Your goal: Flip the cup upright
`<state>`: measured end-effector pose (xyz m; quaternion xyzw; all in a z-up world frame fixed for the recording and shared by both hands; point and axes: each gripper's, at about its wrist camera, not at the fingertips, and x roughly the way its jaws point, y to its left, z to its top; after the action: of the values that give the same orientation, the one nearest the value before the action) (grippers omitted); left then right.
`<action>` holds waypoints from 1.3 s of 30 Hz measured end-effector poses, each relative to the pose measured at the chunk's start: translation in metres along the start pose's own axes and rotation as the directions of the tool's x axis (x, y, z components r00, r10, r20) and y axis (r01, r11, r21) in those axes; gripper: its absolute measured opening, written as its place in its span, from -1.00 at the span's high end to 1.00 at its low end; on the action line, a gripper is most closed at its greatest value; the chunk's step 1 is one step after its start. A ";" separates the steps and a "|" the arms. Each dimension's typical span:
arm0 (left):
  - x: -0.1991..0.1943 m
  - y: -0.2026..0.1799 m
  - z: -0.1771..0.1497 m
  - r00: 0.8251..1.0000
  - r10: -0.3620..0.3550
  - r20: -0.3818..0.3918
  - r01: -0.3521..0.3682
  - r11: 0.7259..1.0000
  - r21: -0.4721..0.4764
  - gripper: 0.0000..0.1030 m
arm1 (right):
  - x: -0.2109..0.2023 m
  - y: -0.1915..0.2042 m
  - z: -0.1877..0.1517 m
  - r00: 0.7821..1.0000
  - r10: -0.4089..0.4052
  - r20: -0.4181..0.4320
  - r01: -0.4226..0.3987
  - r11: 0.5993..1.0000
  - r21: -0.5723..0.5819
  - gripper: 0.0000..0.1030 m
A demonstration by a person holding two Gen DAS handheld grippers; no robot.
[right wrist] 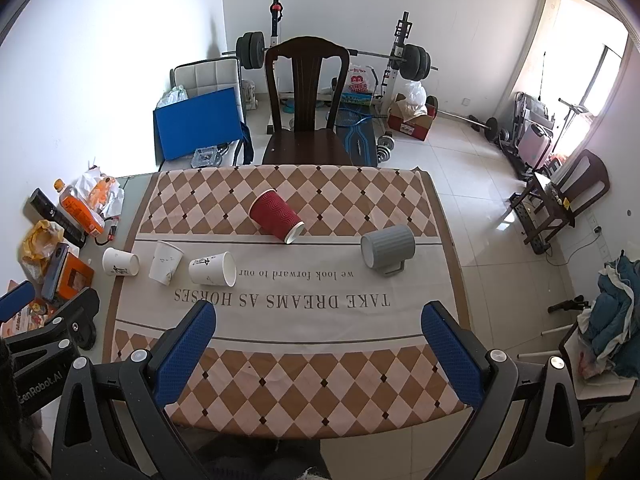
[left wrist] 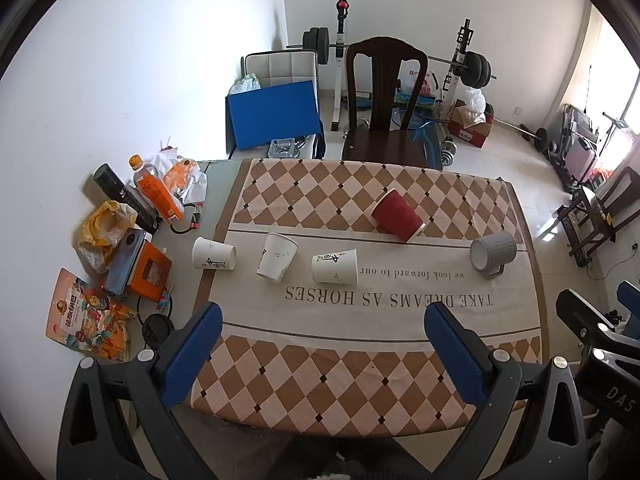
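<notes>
Several cups lie on the checkered tablecloth (left wrist: 360, 360). A red ribbed paper cup (left wrist: 396, 216) (right wrist: 275, 218) lies on its side. A grey mug (left wrist: 493, 253) (right wrist: 387, 249) lies on its side at the right, handle down. Three white paper cups sit at the left: one on its side (left wrist: 214, 254) (right wrist: 120, 262), one mouth down (left wrist: 277, 257) (right wrist: 165, 267), one on its side (left wrist: 334, 267) (right wrist: 212, 269). My left gripper (left wrist: 322, 332) and right gripper (right wrist: 318, 332) are open and empty, above the near table edge, well short of the cups.
Clutter sits at the table's left edge: an orange bottle (left wrist: 156, 190), a yellow bag (left wrist: 105, 224), a phone on an orange box (left wrist: 138, 266), a snack packet (left wrist: 88, 322). A dark wooden chair (left wrist: 384, 112) stands behind the table. Weights and boxes lie beyond.
</notes>
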<state>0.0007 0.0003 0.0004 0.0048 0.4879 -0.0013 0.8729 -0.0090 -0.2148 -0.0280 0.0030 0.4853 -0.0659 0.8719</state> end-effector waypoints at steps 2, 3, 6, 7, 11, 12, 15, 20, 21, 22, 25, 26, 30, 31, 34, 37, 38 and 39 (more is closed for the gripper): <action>0.000 0.000 0.000 1.000 0.000 0.001 0.000 1.000 0.000 -1.00 | 0.000 0.000 0.000 1.000 -0.001 0.002 0.001 1.000 0.000 -1.00; 0.000 0.000 0.000 1.000 0.000 -0.001 0.000 1.000 0.000 -1.00 | 0.000 0.000 0.000 1.000 -0.001 -0.001 0.001 1.000 -0.001 -1.00; 0.001 0.003 -0.010 1.000 0.001 0.000 -0.001 1.000 0.001 -1.00 | -0.001 0.000 0.001 1.000 -0.001 -0.002 0.001 1.000 -0.001 -1.00; 0.001 0.003 -0.010 1.000 0.001 -0.001 -0.001 1.000 0.000 -1.00 | -0.001 0.000 0.001 1.000 0.001 -0.003 -0.001 1.000 -0.001 -1.00; 0.001 0.002 -0.010 1.000 0.003 -0.001 -0.003 1.000 0.001 -1.00 | -0.002 0.000 0.001 1.000 0.000 -0.003 -0.001 1.000 -0.002 -1.00; 0.001 0.002 -0.009 1.000 0.001 -0.003 -0.001 1.000 0.000 -1.00 | -0.002 0.001 0.001 1.000 0.000 -0.002 0.000 1.000 -0.003 -1.00; 0.001 0.002 -0.009 1.000 0.002 -0.002 -0.002 1.000 0.001 -1.00 | -0.003 0.000 0.001 1.000 0.000 -0.004 0.000 1.000 -0.002 -1.00; 0.001 0.002 -0.010 1.000 0.001 -0.002 -0.001 1.000 0.001 -1.00 | -0.004 0.000 0.001 1.000 0.001 -0.001 -0.001 1.000 -0.001 -1.00; 0.001 0.002 -0.009 1.000 0.001 -0.003 -0.001 1.000 0.001 -1.00 | -0.004 0.001 0.000 1.000 0.001 0.000 -0.001 1.000 0.000 -1.00; 0.001 0.002 -0.009 1.000 0.002 -0.002 -0.002 1.000 0.001 -1.00 | -0.004 0.001 0.000 1.000 0.000 0.000 0.000 1.000 -0.001 -1.00; 0.001 0.002 -0.009 1.000 0.002 -0.003 -0.002 1.000 0.002 -1.00 | -0.007 -0.001 0.003 1.000 0.000 0.001 0.000 1.000 -0.002 -1.00; 0.001 0.002 -0.010 1.000 0.002 -0.003 -0.002 1.000 0.001 -1.00 | -0.008 -0.002 0.004 1.000 -0.001 0.002 0.001 1.000 -0.001 -1.00; 0.001 0.007 -0.017 1.000 -0.001 -0.001 0.001 1.000 0.001 -1.00 | -0.004 0.005 -0.007 1.000 -0.005 0.009 0.005 1.000 -0.003 -1.00; 0.001 0.007 -0.017 1.000 0.000 -0.001 0.000 1.000 0.001 -1.00 | -0.006 0.002 -0.005 1.000 -0.004 0.006 0.004 1.000 -0.003 -1.00; 0.000 0.008 -0.019 1.000 -0.002 0.002 0.002 1.000 -0.001 -1.00 | -0.007 0.001 -0.004 1.000 -0.003 0.007 0.003 1.000 -0.002 -1.00; 0.000 0.007 -0.019 1.000 -0.002 0.001 0.002 1.000 0.000 -1.00 | -0.008 0.001 -0.003 1.000 -0.003 0.007 0.003 1.000 -0.002 -1.00; 0.000 0.007 -0.019 1.000 0.000 0.002 0.000 1.000 0.001 -1.00 | -0.007 0.002 -0.004 1.000 -0.002 0.007 0.002 1.000 -0.001 -1.00; 0.000 0.007 -0.019 1.000 0.000 0.002 0.000 1.000 0.002 -1.00 | -0.007 0.003 -0.004 1.000 -0.002 0.007 0.002 1.000 -0.001 -1.00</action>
<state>-0.0155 0.0075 -0.0098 0.0055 0.4872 -0.0018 0.8733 -0.0157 -0.2106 -0.0248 0.0018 0.4824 -0.0668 0.8734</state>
